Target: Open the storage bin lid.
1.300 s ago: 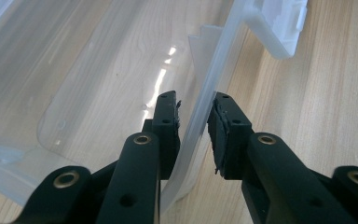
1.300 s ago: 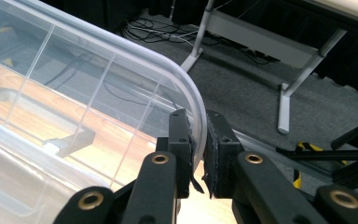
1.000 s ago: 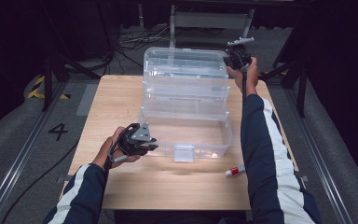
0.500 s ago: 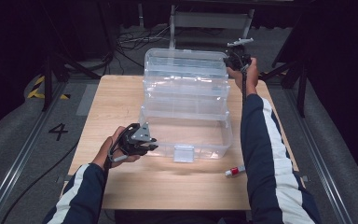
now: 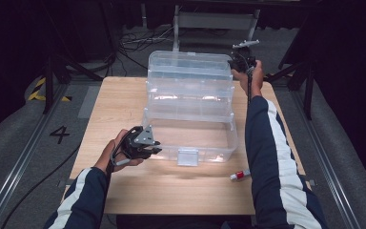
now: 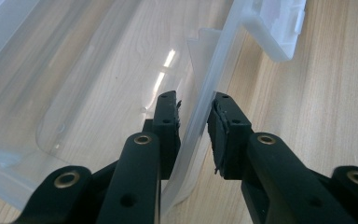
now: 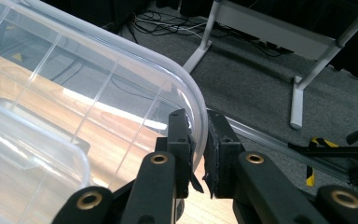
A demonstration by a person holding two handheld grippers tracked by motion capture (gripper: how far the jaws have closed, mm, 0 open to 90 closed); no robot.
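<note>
The clear plastic box (image 5: 190,109) stood mid-table, its tiers fanned open toward the far edge. My left gripper (image 6: 193,119) was clamped on its near-left wall, my right gripper (image 7: 198,135) on the lid's far-right rim. The thin slick plastic could have slipped or flexed, letting the lid drop. I read only a "4" on the floor (image 5: 59,134) off the left edge; the small tube (image 5: 239,175) near the front-right corner was illegible.
</note>
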